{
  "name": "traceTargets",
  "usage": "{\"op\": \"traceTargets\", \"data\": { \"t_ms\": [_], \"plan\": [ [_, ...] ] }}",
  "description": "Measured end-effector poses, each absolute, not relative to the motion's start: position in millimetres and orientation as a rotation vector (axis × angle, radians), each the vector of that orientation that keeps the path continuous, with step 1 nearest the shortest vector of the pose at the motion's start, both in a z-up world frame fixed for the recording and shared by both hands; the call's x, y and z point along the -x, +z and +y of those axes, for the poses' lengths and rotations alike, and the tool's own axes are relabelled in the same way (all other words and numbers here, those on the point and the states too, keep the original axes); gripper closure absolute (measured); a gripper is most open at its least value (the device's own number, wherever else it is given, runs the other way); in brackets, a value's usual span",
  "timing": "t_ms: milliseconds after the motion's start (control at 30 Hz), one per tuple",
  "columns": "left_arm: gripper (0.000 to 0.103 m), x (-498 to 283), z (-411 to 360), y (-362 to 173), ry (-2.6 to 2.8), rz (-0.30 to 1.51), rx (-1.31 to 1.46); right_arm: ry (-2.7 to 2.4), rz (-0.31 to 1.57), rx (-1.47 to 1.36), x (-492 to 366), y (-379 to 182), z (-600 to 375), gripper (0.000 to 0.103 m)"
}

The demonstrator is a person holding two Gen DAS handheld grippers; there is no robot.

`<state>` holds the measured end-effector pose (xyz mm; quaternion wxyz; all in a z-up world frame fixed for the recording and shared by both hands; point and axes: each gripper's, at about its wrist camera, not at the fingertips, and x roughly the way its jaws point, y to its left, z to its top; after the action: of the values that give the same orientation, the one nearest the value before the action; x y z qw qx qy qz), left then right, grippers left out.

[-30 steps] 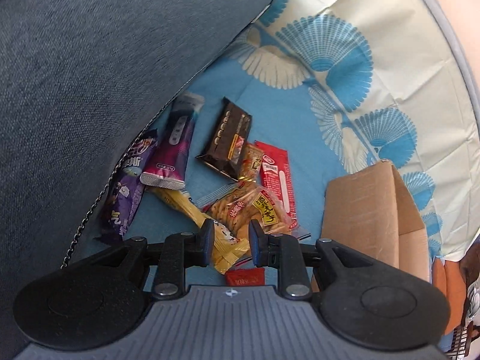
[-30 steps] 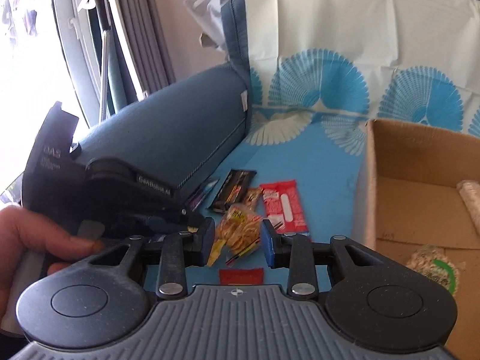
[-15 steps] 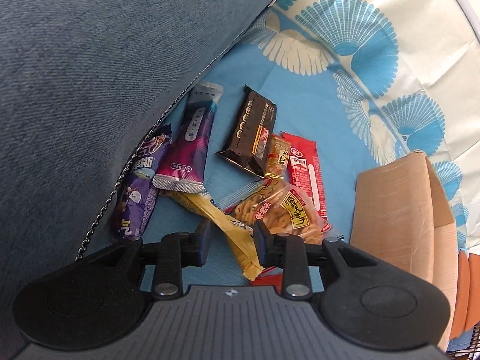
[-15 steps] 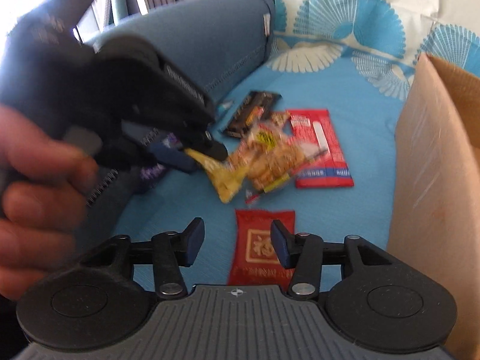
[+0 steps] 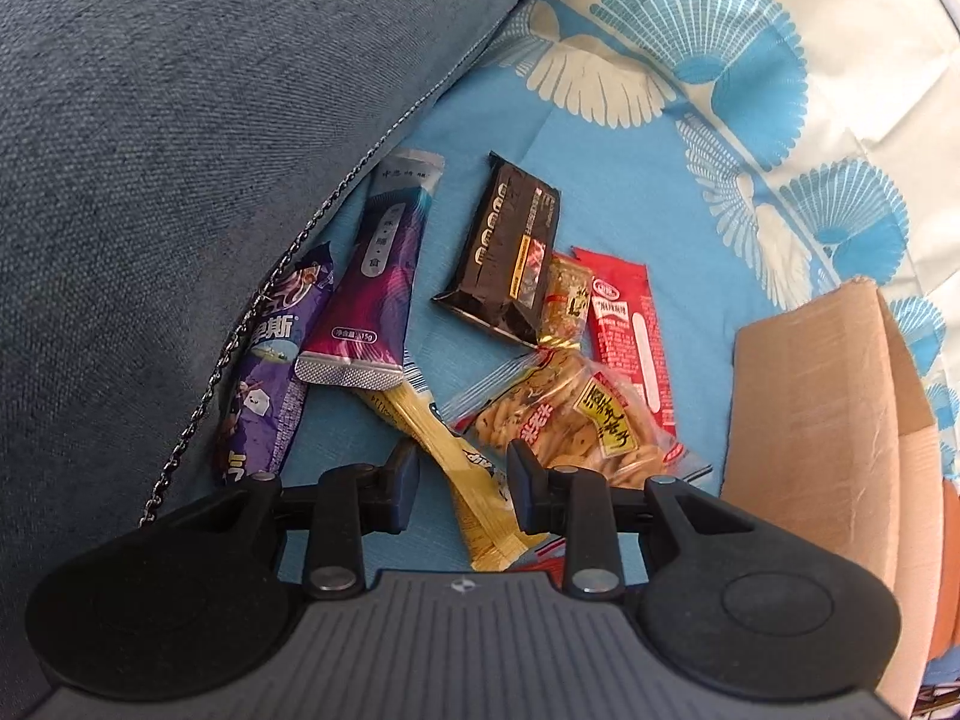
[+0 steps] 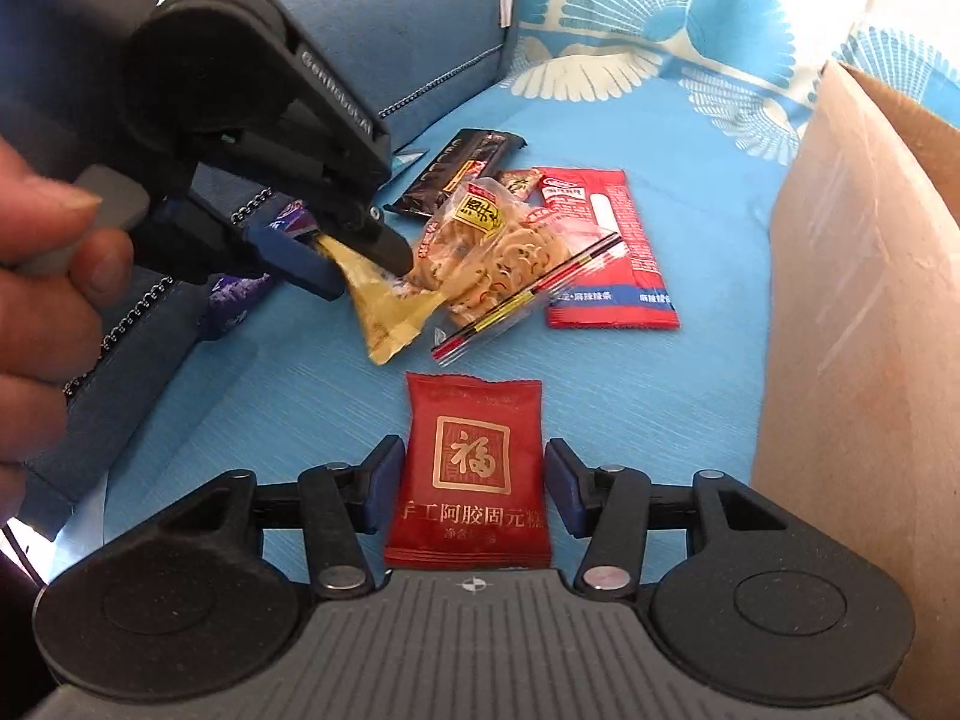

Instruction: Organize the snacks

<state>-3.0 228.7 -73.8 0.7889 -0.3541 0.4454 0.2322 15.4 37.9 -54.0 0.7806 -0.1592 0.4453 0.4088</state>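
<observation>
Several snack packets lie on a blue cloth [image 5: 600,138]. My left gripper [image 5: 462,474] points down at the pile, open, straddling a yellow stick packet [image 5: 480,516] without pressing it. The right wrist view shows that left gripper [image 6: 366,276] over the yellow packet [image 6: 390,312], held by a hand [image 6: 42,276]. My right gripper [image 6: 474,480] is low over a red square packet [image 6: 474,420]. Its jaws are opening, with a small gap on each side of the packet. A clear bag of crackers [image 5: 570,420] lies beside the yellow packet.
A cardboard box [image 6: 870,300] stands open at the right. A blue sofa arm [image 5: 180,120] with a chain trim borders the left. Against it lie a purple wrapper [image 5: 270,372] and a purple stick pack [image 5: 378,276]. Farther back are a black packet [image 5: 510,258], a gold candy [image 5: 564,300] and a long red packet [image 5: 630,330].
My right gripper has dropped toward the cloth and opened wide around the red square packet. My left gripper has edged closer to the pile and opened slightly over the yellow packet.
</observation>
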Motion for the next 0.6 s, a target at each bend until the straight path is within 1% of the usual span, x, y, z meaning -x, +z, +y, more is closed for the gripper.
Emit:
{"op": "traceTargets", "data": {
  "t_ms": [33, 133, 200, 267, 433, 600],
  "plan": [
    [0.071, 3, 228, -74, 0.496, 0.965, 0.753, 0.883, 0.961, 0.348, -16, -55, 38, 0.050],
    [0.087, 3, 225, -73, 0.475, 0.985, 0.706, 0.886, 0.965, 0.349, -16, -55, 36, 0.050],
    [0.090, 4, 223, -72, 0.458, 0.987, 0.678, 0.894, 0.964, 0.354, -15, -55, 35, 0.052],
    [0.092, 8, 222, -71, 0.436, 0.990, 0.657, 0.913, 0.958, 0.359, -13, -54, 33, 0.057],
    [0.093, 22, 218, -68, 0.365, 1.001, 0.649, 0.930, 0.942, 0.346, -3, -48, 27, 0.058],
    [0.093, 26, 208, -69, 0.276, 1.054, 0.611, 0.950, 0.933, 0.338, 13, -39, 20, 0.058]
  ]
}}
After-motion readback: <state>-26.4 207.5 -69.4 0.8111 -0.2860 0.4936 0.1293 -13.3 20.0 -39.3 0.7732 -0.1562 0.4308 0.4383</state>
